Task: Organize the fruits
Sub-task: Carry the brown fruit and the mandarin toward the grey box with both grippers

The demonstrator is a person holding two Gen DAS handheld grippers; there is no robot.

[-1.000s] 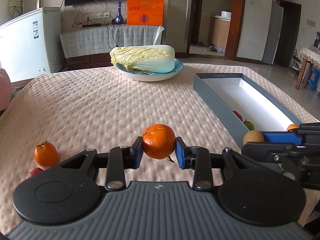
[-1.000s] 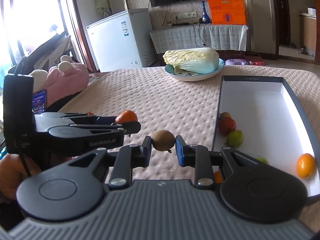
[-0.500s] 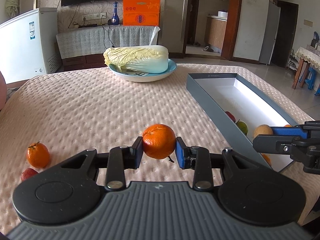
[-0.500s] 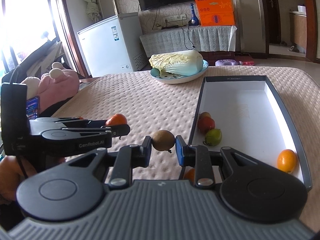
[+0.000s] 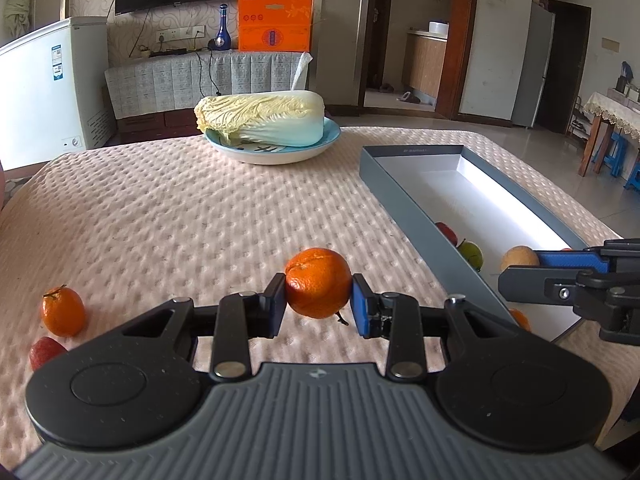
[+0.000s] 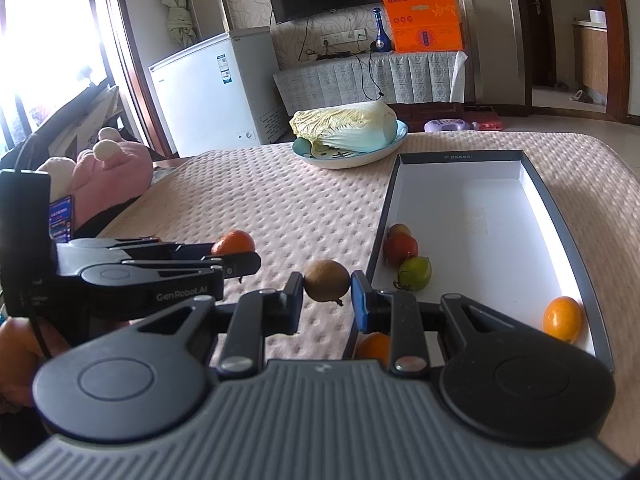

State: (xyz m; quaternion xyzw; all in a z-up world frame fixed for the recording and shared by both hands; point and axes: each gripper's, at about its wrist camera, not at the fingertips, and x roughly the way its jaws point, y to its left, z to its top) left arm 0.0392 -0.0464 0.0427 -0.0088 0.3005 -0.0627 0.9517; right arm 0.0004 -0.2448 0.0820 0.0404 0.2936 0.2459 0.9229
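Observation:
My left gripper (image 5: 319,306) is shut on an orange (image 5: 318,282), held above the tablecloth left of the grey box (image 5: 404,196). My right gripper (image 6: 327,298) is shut on a small brown fruit (image 6: 327,280), held just left of the box's near left wall (image 6: 380,228). The box holds a red fruit (image 6: 401,249), a green fruit (image 6: 416,273) and orange fruits (image 6: 562,318). A small orange (image 5: 63,311) and a red fruit (image 5: 46,351) lie on the cloth at the left. The right gripper (image 5: 520,266) also shows in the left wrist view.
A plate with a napa cabbage (image 5: 262,120) stands at the back of the table. A pink plush toy (image 6: 108,176) sits off the table's left side. A white freezer (image 6: 216,92) and a cabinet stand behind.
Both grippers have risen and drawn back a little with their fruits. The right gripper has shifted toward the box.

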